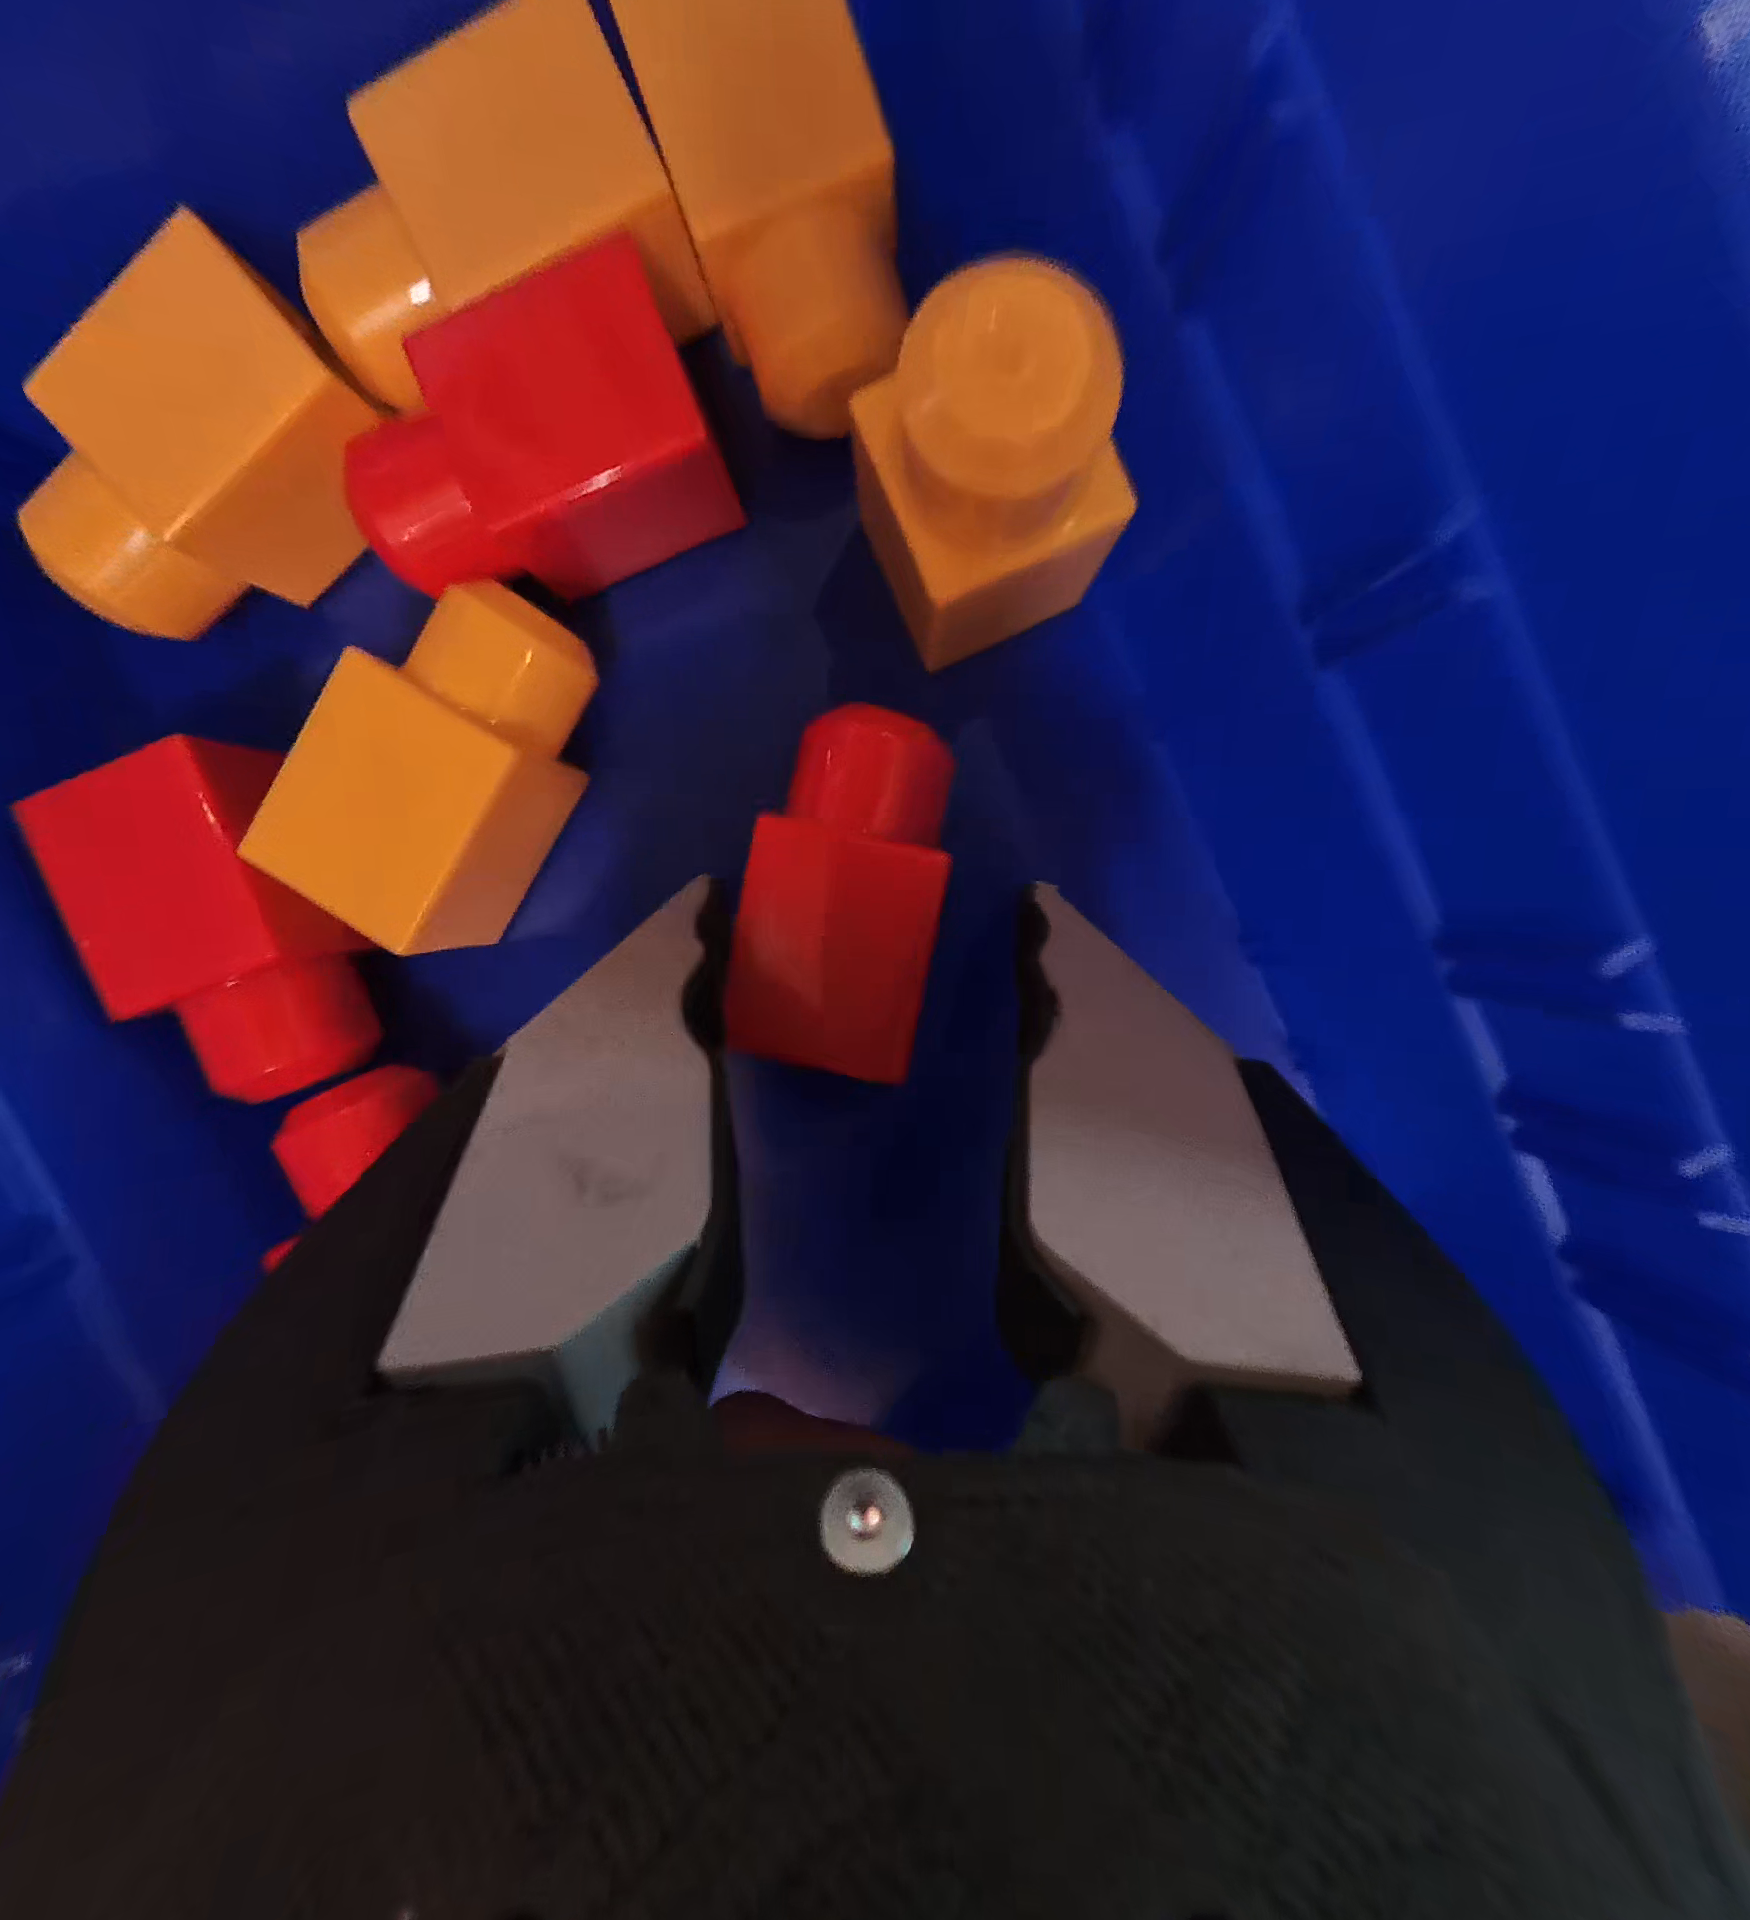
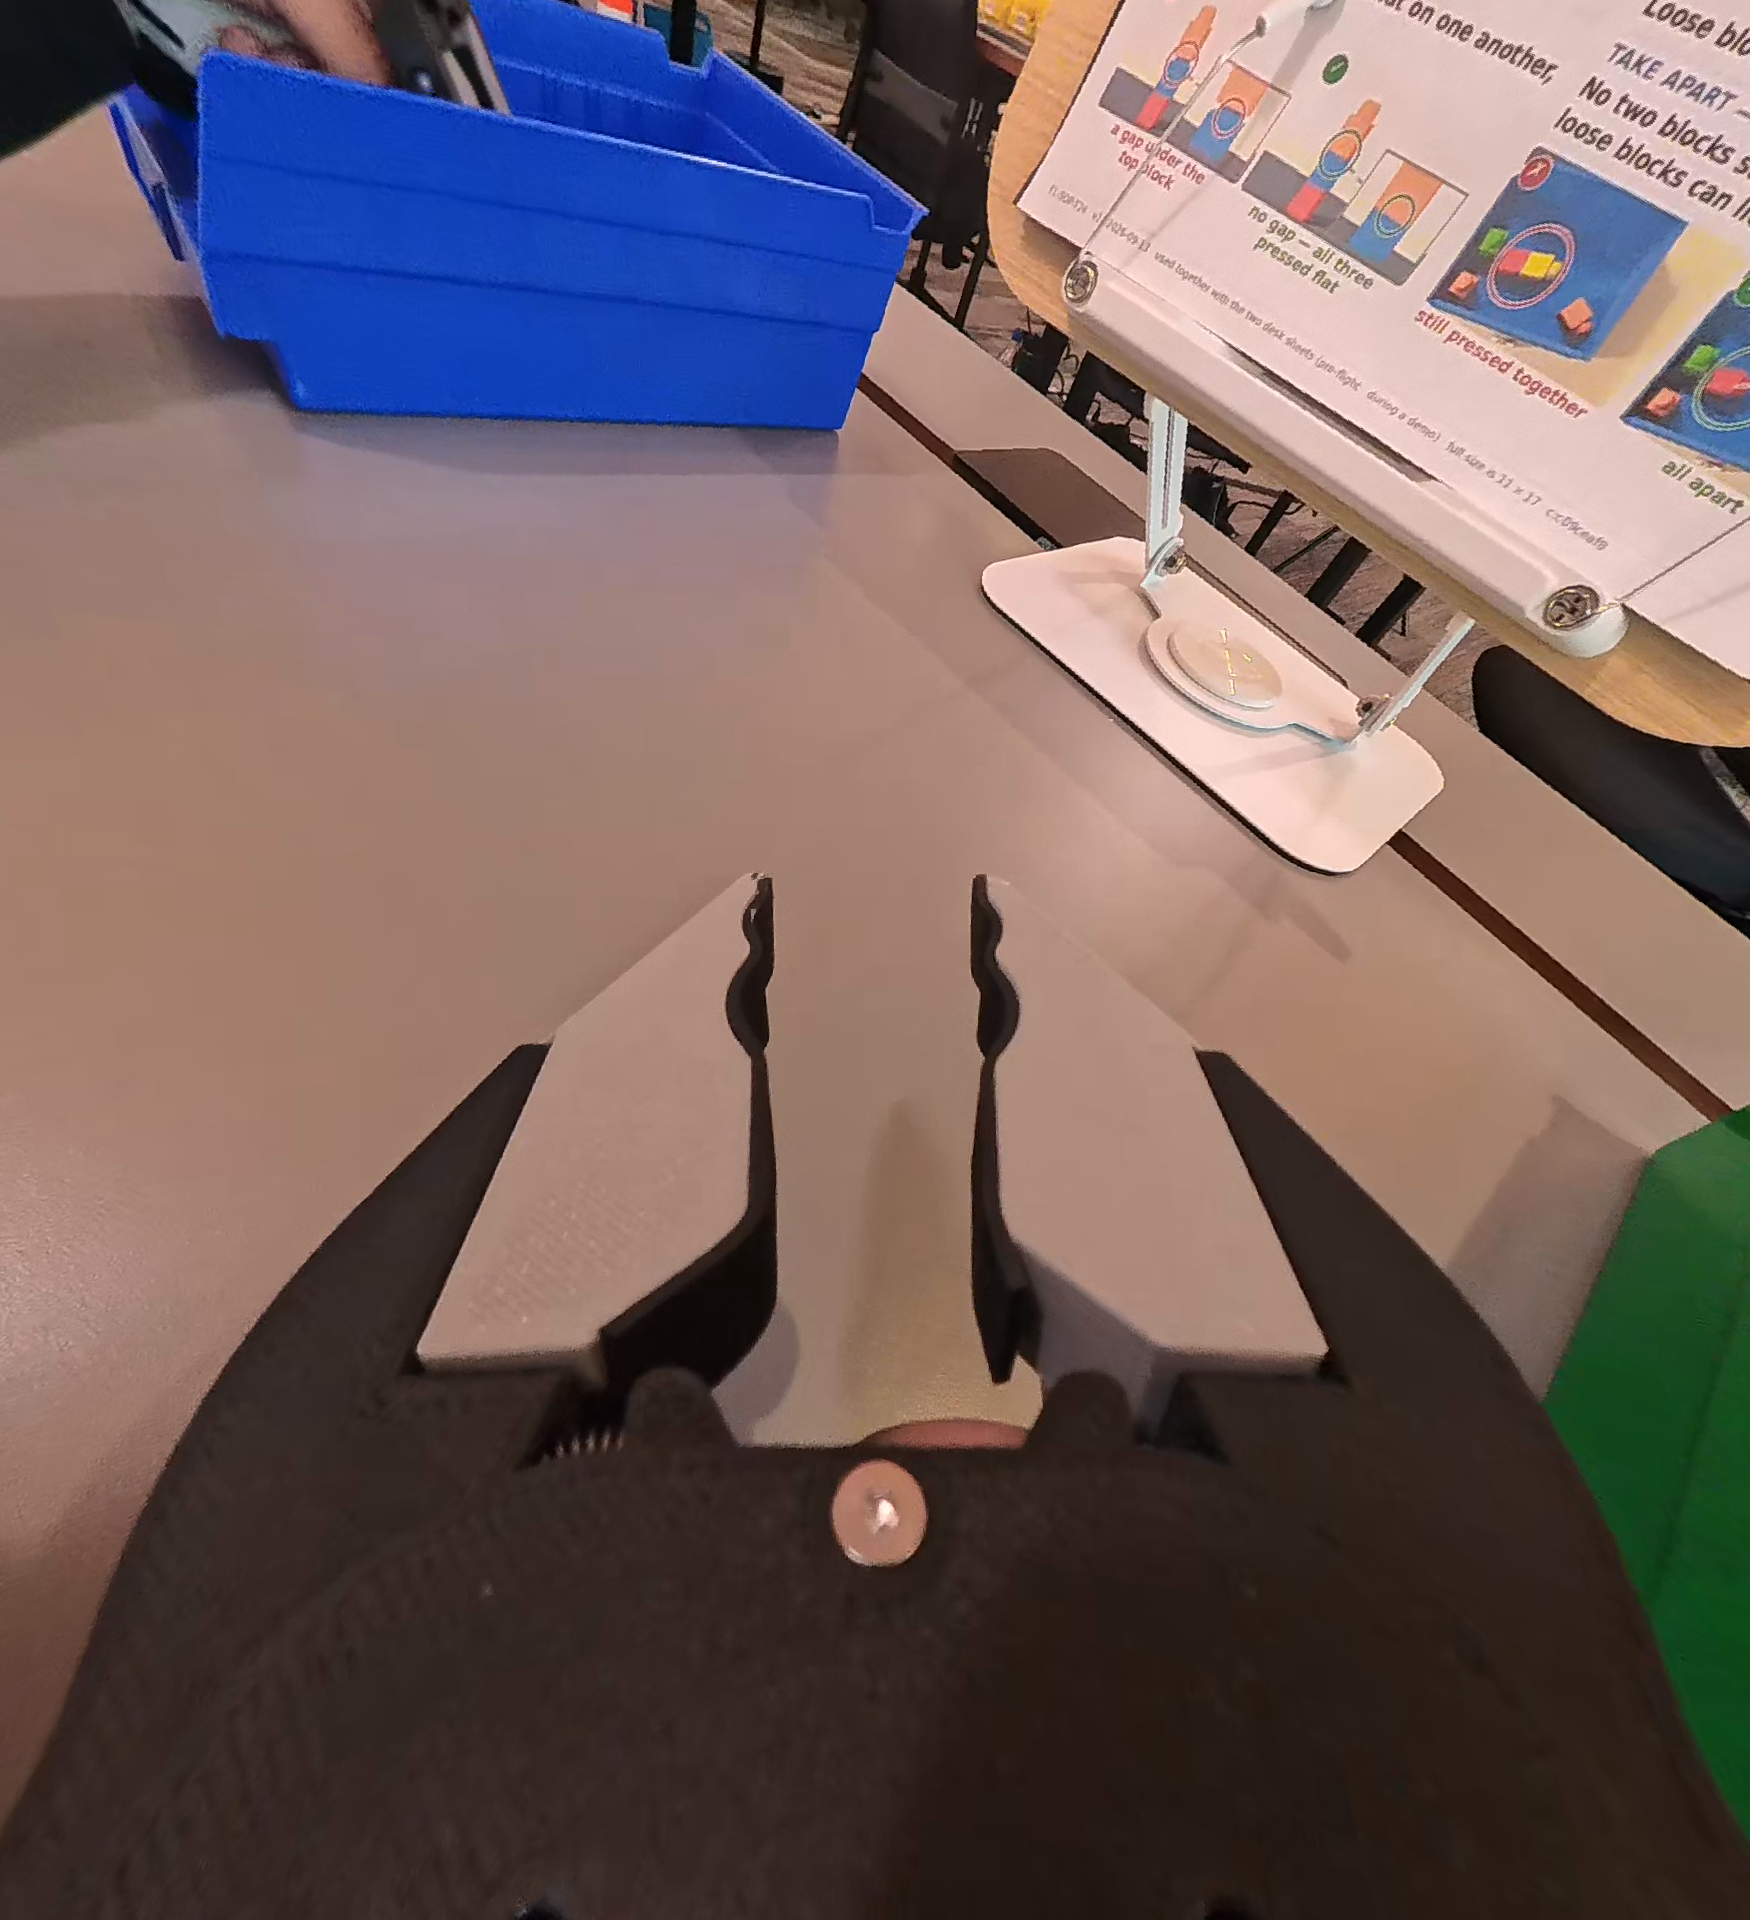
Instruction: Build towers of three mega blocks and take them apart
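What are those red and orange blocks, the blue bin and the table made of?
The red block between the open jaws and the orange blocks look like glossy moulded plastic: they show sharp highlights and rounded studs. The blue bin looks like stiffer plastic with a duller sheen and moulded ribs. The table seems a smooth matte grey laminate, though that is uncertain.

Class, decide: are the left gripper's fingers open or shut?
Open: the left gripper stands around a red block, with blue bin showing beside its right finger.
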{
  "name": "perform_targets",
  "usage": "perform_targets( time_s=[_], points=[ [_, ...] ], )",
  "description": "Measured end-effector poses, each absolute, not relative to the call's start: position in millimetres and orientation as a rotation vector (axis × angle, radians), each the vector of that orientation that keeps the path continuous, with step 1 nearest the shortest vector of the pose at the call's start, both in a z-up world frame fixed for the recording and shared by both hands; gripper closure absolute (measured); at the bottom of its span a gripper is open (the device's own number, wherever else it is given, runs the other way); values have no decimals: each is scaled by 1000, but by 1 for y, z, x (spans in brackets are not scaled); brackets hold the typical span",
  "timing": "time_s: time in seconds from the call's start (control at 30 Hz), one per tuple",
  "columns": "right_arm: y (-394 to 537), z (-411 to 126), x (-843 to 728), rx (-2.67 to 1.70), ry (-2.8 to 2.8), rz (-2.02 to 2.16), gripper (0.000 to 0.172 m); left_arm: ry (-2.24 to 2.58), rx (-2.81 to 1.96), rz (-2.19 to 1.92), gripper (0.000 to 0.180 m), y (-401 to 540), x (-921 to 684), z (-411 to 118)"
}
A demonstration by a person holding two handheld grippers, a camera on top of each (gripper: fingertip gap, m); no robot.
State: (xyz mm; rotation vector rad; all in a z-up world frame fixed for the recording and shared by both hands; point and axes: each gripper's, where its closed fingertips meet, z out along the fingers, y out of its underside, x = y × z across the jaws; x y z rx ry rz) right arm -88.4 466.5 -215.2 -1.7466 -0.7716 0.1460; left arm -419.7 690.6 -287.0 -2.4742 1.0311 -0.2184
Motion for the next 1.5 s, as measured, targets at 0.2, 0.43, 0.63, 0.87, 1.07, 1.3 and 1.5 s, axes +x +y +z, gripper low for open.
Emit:
perform_targets(
  time_s=[0.2, 0.43, 0.63, 0.87, 1.07, 1.3, 1.5],
  points=[
    [468, -217, -87, -1757, -764, 158, 137, 1078, -2441, -166, 145, 689, -423, -278],
    [465, -224, -93, -1798, -767, 268, 137, 948, -2118, -47, 146, 688, -407, -168],
    [451, -203, -102, -1741, -743, 456, 136, 1126, -1511, -555, 146, 587, -277, -66],
    [442, -182, -101, -1669, -693, 609, 135, 1308, -1398, -874, 146, 475, -152, -141],
    [431, -155, -100, -1582, -615, 851, 132, 1197, -1362, -1071, 147, 445, -130, -155],
    [423, -158, -125, -1576, -680, 944, 133, 1285, -1301, -1035, 147, 419, -114, -172],
    [422, -162, -130, -1589, -697, 1013, 146, 1298, -1355, -1063, 147, 416, -108, -186]
  ],
)
